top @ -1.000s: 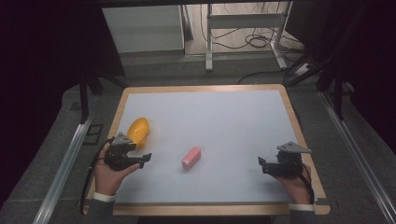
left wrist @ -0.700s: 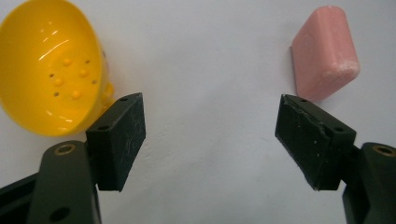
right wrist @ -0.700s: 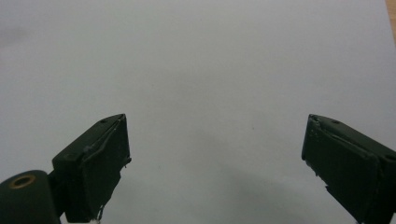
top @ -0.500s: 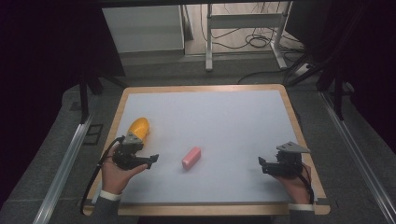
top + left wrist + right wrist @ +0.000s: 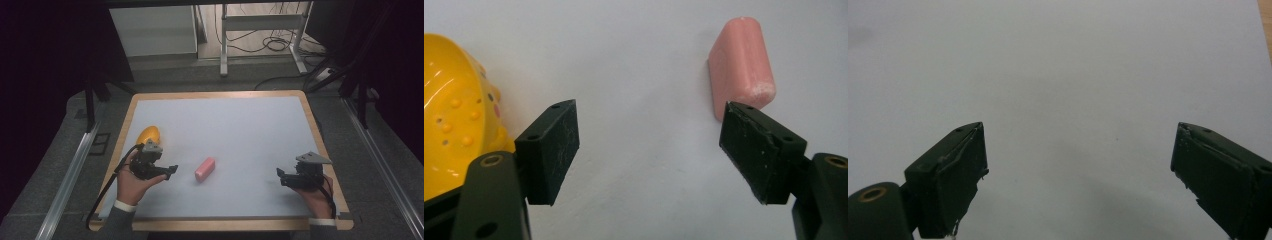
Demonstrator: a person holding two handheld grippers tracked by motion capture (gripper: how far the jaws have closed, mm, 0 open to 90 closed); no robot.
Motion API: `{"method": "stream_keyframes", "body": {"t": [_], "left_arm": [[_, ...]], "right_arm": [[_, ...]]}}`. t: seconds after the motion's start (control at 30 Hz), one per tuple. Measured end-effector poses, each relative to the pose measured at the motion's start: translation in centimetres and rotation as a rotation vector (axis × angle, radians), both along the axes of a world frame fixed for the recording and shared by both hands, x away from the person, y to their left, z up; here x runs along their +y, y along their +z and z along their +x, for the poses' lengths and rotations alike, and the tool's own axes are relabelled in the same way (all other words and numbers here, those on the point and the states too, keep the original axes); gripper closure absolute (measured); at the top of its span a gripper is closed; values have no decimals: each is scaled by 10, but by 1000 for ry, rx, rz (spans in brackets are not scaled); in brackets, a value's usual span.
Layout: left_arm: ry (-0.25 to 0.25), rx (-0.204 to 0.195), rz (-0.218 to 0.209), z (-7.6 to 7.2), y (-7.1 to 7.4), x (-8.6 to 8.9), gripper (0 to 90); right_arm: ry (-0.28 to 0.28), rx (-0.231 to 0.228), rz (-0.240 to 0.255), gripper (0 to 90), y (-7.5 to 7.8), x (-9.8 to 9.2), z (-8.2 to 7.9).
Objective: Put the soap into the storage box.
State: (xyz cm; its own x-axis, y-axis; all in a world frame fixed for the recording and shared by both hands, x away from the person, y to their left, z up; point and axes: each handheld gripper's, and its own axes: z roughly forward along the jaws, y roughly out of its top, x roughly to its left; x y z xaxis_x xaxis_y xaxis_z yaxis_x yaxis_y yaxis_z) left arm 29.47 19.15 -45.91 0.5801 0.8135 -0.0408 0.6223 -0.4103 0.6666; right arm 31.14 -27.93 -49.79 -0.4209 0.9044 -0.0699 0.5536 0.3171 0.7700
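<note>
The pink block (image 5: 741, 67) lies just past the left gripper's (image 5: 649, 150) wide-spread jaws, beside the yellow bowl (image 5: 454, 120); the right gripper (image 5: 1078, 170) gapes over bare mat.

High view overhead; gripper views close, sharing white table (image 5: 240, 130).

**Open table, two things near our left**

We see bare white table (image 5: 240, 125) across the middle, far side and right, open to either gripper. Our left gripper (image 5: 649, 145), jaws wide, has the yellow bowl (image 5: 454, 115) just beside its left jaw and the pink block (image 5: 739, 65) just ahead of its right jaw. Our right gripper (image 5: 1078, 170) faces bare surface.
</note>
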Motion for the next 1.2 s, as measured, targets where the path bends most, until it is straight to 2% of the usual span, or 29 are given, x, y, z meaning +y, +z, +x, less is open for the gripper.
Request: {"method": "stream_keyframes", "body": {"t": [0.2,0.4,0.47,0.6,1.2], "left_arm": [[-22,-7,-7,0,5,-8,242],[-43,-6,11,3,9,-18,241],[-46,-3,5,4,10,-20,242],[-59,-2,24,5,10,-27,241],[-106,16,42,15,9,-53,241]], "right_arm": [[1,-7,-2,80,0,1,0],[7,-18,1,84,2,1,-1],[7,-17,3,84,1,1,-1],[8,-16,1,85,1,0,-1],[8,-13,-12,90,0,0,-1]]}}
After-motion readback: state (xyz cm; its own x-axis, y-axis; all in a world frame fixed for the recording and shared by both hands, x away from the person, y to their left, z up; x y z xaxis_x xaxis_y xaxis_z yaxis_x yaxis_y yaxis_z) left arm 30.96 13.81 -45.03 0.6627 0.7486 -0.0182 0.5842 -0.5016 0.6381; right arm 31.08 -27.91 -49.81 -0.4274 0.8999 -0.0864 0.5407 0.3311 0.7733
